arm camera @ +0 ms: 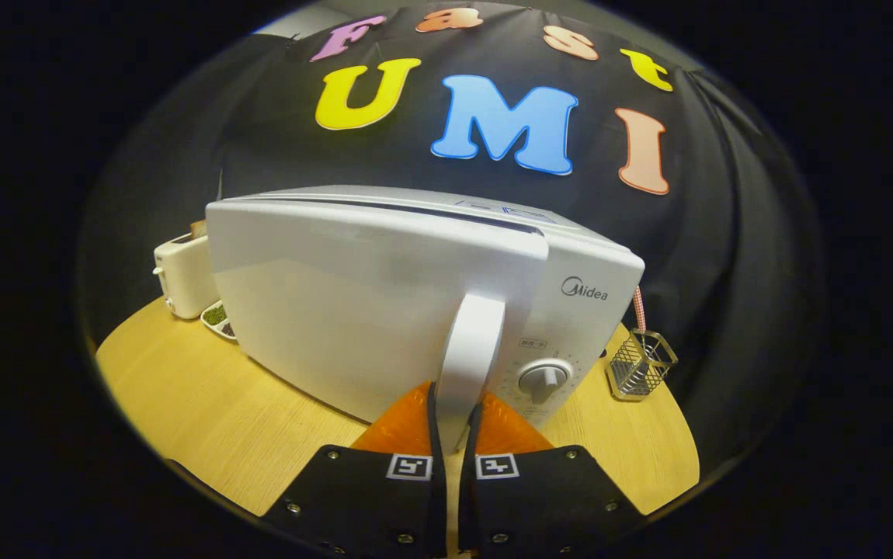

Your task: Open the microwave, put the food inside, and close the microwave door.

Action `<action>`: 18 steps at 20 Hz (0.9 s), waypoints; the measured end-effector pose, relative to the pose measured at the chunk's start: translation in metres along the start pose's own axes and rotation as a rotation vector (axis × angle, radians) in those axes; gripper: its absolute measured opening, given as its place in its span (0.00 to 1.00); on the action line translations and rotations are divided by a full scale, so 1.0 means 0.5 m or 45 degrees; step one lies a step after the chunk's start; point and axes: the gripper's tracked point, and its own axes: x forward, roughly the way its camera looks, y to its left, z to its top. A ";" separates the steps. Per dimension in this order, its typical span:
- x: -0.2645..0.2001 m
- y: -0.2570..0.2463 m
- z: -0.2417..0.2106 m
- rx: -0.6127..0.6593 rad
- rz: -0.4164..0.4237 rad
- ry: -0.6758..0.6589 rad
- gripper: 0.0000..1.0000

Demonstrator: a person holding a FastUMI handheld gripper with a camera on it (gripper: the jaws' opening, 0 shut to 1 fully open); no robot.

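— White and glossy, the boxy plastic microwave [415,310] stands on the round pale wooden table [206,396]. Any writing on it?

— "Midea" sits on the control panel above a round grey dial [543,380]; the small label between them is too tiny to read.

— And the gripper [453,431]?

— It reaches straight forward, its two fingers [493,423] pinching the lower end of the door's white upright handle [471,349], one on each side.

— Is the door shut?

— It stands slightly ajar; a dark gap runs along its top edge.

— Room around it?

— Bare tabletop lies before the door. A cream boxy toaster [182,276] and a small divided dish [220,318] sit behind the door's hinge side, and a wire basket [639,363] beside the panel.
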 end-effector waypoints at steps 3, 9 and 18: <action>-0.028 0.016 -0.011 0.035 0.032 0.056 0.06; -0.101 0.068 -0.035 -0.014 0.114 0.114 0.06; -0.174 0.134 -0.063 -0.002 0.151 0.205 0.06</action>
